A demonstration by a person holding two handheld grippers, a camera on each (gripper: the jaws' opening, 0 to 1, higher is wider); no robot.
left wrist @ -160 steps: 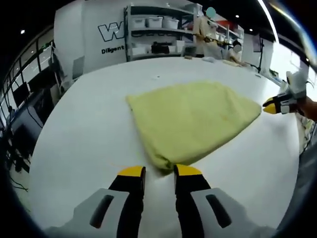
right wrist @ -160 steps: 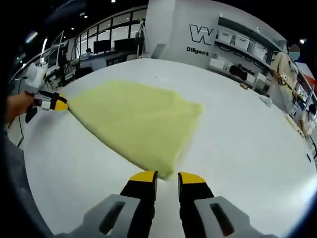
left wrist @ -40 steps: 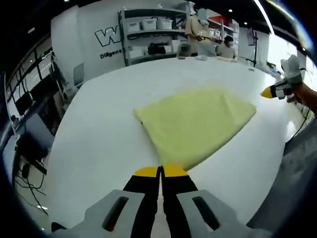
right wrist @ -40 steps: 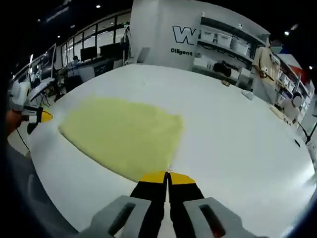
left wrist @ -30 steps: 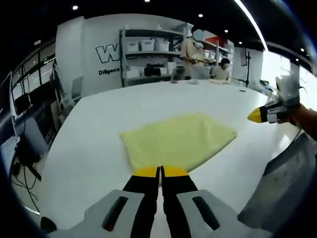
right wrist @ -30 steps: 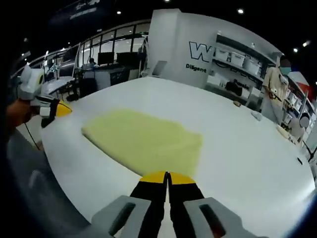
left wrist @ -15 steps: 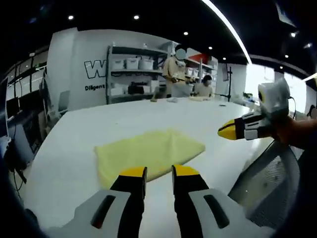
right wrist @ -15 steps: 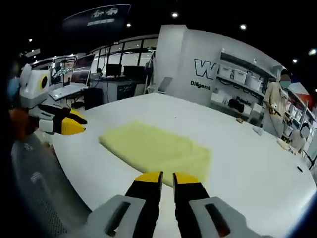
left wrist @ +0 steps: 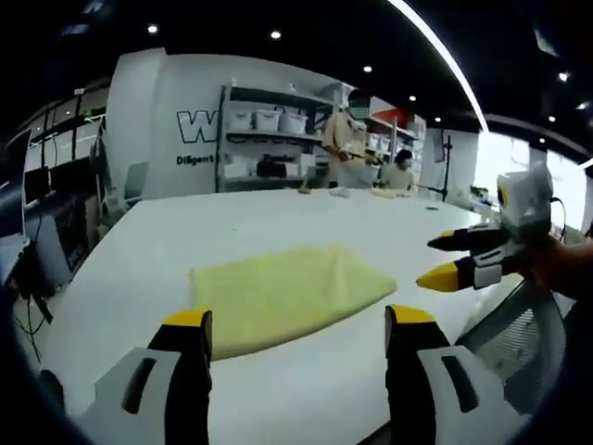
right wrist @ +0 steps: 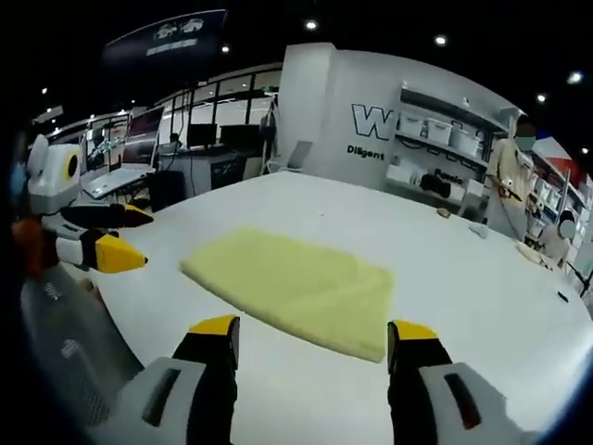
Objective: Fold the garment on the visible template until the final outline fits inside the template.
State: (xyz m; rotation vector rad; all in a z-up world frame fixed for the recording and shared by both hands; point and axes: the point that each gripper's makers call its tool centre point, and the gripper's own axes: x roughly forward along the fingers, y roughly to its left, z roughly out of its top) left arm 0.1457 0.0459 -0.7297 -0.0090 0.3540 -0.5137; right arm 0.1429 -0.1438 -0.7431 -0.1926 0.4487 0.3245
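Now, by item:
Left gripper (left wrist: 296, 320): jaws spread wide, nothing between them; it hangs above the table's near edge, with the cloth just ahead of the tips. It also shows at the left of the right gripper view (right wrist: 125, 234), jaws parted and empty.
Right gripper (right wrist: 315, 329): jaws spread wide, holding nothing, raised off the table, the cloth ahead and between the tips' lines. It also enters the left gripper view from the right (left wrist: 449, 260), jaws parted, held in a hand (left wrist: 556, 264).
Cloth (left wrist: 287, 295): pale yellow, folded flat into a rough rectangle, lying on the table free of both grippers; seen too in the right gripper view (right wrist: 292, 287).
Table (left wrist: 185, 236): large, white, rounded edge; I cannot make out any template marking on it.
Chair (left wrist: 514, 348): grey mesh back, just beside the left gripper's right jaw.
Shelves (left wrist: 269, 139): far beyond the cloth, against a white wall, carrying bins.
People (left wrist: 347, 153): two, far behind the table near the shelves.
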